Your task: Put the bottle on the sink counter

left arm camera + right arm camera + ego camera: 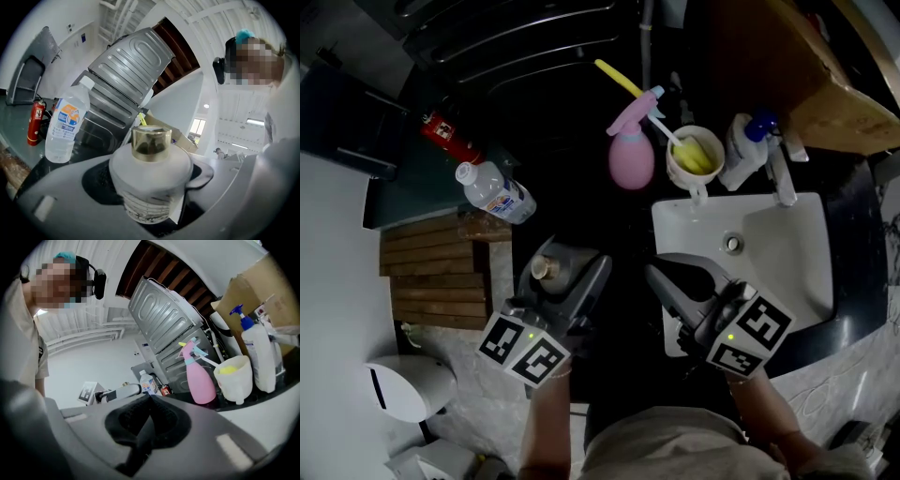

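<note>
The white sink (787,244) sits at 3 o'clock in the head view, set in a dark counter (581,202). The left gripper (567,267), at 9 o'clock from the sink, is clamped on a pale bottle (150,173) with a gold cap. Whether the bottle's base touches the counter cannot be told. The right gripper (667,269) has its jaws together, empty, over the sink's near left corner. At 12 o'clock from the grippers stands a pink spray bottle (632,155), with a cup (694,157) just beside it. A water bottle (497,192) is at 10 o'clock.

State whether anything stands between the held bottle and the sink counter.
Nothing visible does: the bottle, in the left gripper, faces a bare dark stretch of sink counter. The pink spray bottle stands farther back.
</note>
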Action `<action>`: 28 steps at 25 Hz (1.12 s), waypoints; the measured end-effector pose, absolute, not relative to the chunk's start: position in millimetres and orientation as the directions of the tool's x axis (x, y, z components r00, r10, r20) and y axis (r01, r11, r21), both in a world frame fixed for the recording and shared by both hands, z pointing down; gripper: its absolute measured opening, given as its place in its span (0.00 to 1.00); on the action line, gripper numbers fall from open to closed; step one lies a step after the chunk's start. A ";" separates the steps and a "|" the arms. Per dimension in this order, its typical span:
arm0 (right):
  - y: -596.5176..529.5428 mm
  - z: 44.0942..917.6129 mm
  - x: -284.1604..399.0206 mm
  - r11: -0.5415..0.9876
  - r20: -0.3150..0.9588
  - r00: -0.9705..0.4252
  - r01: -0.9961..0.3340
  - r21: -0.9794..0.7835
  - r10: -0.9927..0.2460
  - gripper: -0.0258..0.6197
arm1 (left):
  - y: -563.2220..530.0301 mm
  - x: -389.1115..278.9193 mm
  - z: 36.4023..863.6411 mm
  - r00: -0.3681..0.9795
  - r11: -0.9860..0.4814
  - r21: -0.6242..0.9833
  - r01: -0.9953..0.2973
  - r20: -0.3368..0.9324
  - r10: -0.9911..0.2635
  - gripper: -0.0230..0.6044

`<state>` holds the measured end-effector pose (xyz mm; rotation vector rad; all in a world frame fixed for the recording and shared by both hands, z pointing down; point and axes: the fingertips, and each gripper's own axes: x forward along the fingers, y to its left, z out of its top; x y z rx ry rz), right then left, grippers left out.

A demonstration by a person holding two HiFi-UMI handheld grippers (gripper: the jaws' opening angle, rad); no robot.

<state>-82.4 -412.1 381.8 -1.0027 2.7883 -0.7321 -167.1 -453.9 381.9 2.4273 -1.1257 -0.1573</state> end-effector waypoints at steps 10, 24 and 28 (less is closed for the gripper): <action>-433.5 397.7 -69.8 0.639 0.089 -0.770 -0.582 -0.503 -0.632 0.04 | -499.2 -151.7 404.8 0.639 -0.560 0.349 -0.752 0.174 -0.749 0.59; -446.0 415.5 -64.3 0.620 0.115 -0.779 -0.570 -0.538 -0.617 0.04 | -530.2 -146.6 458.3 0.591 -0.555 0.209 -0.805 0.370 -0.717 0.59; -448.0 418.3 -59.0 0.601 0.115 -0.761 -0.586 -0.544 -0.638 0.04 | -530.8 -144.5 469.7 0.582 -0.565 0.180 -0.805 0.420 -0.697 0.59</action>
